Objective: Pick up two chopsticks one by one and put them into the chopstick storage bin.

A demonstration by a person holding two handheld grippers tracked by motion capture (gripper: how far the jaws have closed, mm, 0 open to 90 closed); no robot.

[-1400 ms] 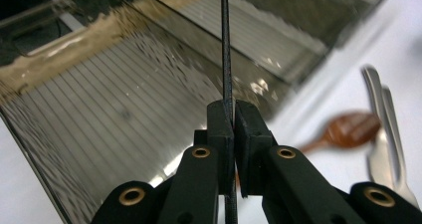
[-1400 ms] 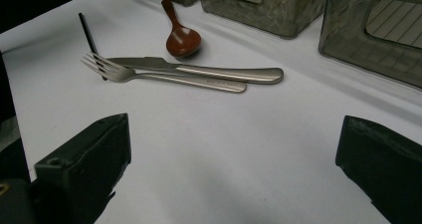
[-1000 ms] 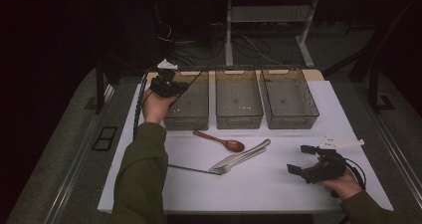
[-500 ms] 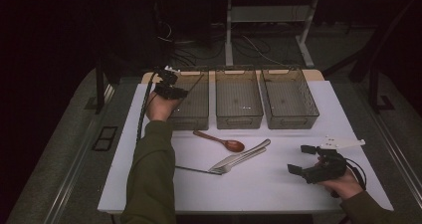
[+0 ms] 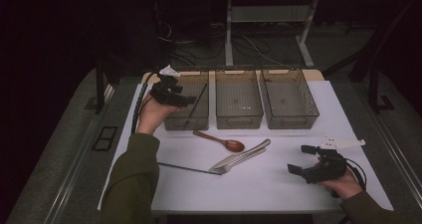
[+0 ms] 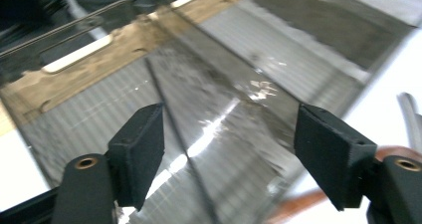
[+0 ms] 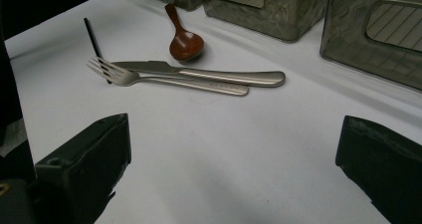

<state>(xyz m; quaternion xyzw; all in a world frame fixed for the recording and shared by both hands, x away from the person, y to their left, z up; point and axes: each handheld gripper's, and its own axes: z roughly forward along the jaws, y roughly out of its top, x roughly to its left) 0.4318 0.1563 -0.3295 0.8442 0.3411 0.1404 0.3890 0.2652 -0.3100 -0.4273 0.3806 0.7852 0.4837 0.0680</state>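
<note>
The work in hand is sorting cutlery into bins, and the step is a drop-off at the smoky clear plastic left bin. The left gripper hovers over that bin. Its jaws have just been opening and now stand wide with nothing pressed between them. A thin black chopstick lies slanted inside the bin, below the jaws in the left gripper view, so it looks released.

The next move probably calls for swinging that hand out of the bin to the second black chopstick, on the white table top well in front of the bin. A rod so thin needs a low, square pinch.

The right gripper rests far to the right of the bin, jaws wide and empty.

The bin's ribbed, glaring floor blurs the chopstick's lower end. Whether it lies flat or leans on the wall I cannot tell.
</note>
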